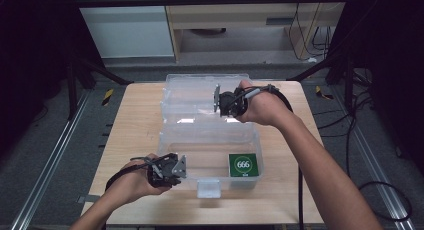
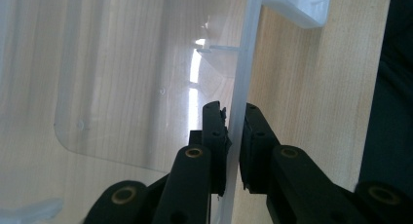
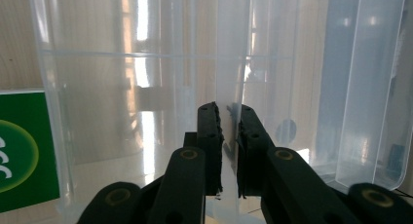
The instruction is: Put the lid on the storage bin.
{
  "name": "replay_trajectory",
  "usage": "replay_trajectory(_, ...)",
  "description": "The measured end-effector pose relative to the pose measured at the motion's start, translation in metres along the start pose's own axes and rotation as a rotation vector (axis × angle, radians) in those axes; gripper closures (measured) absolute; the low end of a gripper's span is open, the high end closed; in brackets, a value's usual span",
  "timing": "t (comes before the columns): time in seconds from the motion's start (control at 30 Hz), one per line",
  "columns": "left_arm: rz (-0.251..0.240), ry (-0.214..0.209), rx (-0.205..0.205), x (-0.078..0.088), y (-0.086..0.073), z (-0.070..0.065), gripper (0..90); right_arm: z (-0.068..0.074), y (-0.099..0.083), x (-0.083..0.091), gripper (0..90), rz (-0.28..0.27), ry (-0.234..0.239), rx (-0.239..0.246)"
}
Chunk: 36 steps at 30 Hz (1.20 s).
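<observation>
A: We are looking down at a clear plastic box (image 1: pixel 207 140) sitting open in the middle of the wooden table (image 1: pixel 130 135), its lid (image 1: pixel 200 97) lying back behind it toward the far edge.

B: And we are gripping it at two places. Our left gripper (image 1: pixel 176 169) is pinching the box's near left corner, with the front latch (image 1: pixel 208 188) just to its right.

A: In the left gripper view, the left gripper (image 2: pixel 234 119) is standing narrow, one black jaw inside the clear wall (image 2: pixel 241 87) and one outside, the pads pressing on the plastic. The table's wood grain is showing through the box floor there.

B: Our right gripper (image 1: pixel 219 102) is working at the back, where box and lid are meeting. In the right gripper view, we are seeing the right gripper (image 3: pixel 230 118) clamping narrowly on a thin upright clear edge (image 3: pixel 228 63), with the lid's rim curving away at the right.

A: Inside, a green packet (image 1: pixel 243 165) with a white round mark is lying flat in the box's near right corner, well apart from both grippers.

B: The same green packet (image 3: pixel 22 146) is showing at the left of the right gripper view, behind the clear wall.
</observation>
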<state>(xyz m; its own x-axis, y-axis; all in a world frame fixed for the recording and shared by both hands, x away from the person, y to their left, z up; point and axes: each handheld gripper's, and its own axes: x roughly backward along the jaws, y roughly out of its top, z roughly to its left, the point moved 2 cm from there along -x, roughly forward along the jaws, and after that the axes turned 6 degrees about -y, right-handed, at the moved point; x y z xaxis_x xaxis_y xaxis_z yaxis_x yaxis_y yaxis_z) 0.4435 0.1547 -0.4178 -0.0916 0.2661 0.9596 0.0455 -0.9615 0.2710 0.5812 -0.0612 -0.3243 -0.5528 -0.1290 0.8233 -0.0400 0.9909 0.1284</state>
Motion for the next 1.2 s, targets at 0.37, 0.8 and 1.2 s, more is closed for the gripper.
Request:
replay_trajectory(0.37,-0.002,0.019,0.034,-0.001,0.0,-0.001,81.2,0.009,0.002,0.014,84.7,-0.022,-0.002,0.011)
replay_trajectory(0.8,-0.009,0.036,0.068,-0.001,0.001,-0.002,80.0,0.035,0.005,0.035,84.6,-0.041,-0.059,0.037)
replay_trajectory(1.2,-0.039,0.044,0.085,-0.002,0.002,-0.001,80.0,0.035,0.004,0.034,83.7,-0.051,-0.065,0.03)
